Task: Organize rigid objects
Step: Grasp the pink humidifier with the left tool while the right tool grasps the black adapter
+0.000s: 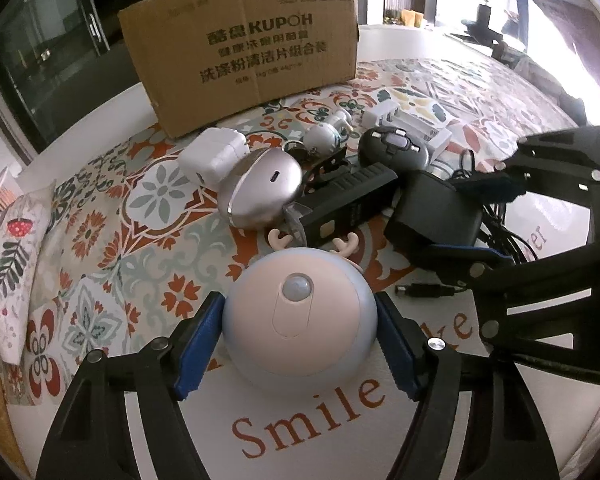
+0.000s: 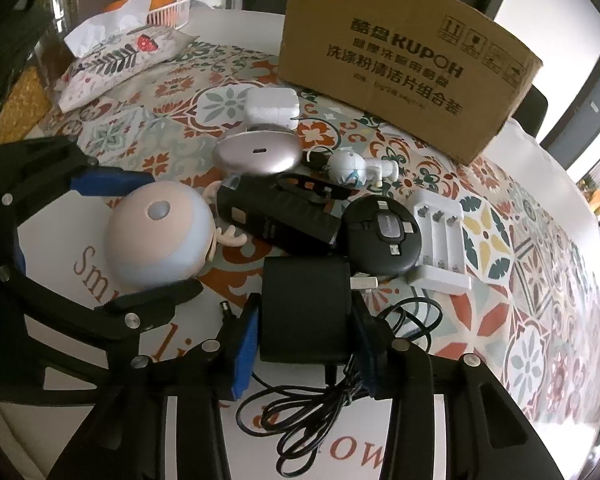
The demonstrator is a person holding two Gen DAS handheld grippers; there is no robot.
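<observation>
Left gripper (image 1: pixel 300 340) comes in low and level over the patterned cloth-covered surface (image 1: pixel 112 216), jaws straddling the round pale-blue-and-pink dome night light with antlers (image 1: pixel 300 320); both blue pads touch its sides, so grasping it. Right gripper (image 2: pixel 306 344) reaches in beside it, jaws around the black boxy power adapter (image 2: pixel 304 308), pads against its flanks, its tangled black cable (image 2: pixel 320 412) lying under the jaws. Both items rest on the surface, well in front of the brown cardboard box (image 1: pixel 244 60).
</observation>
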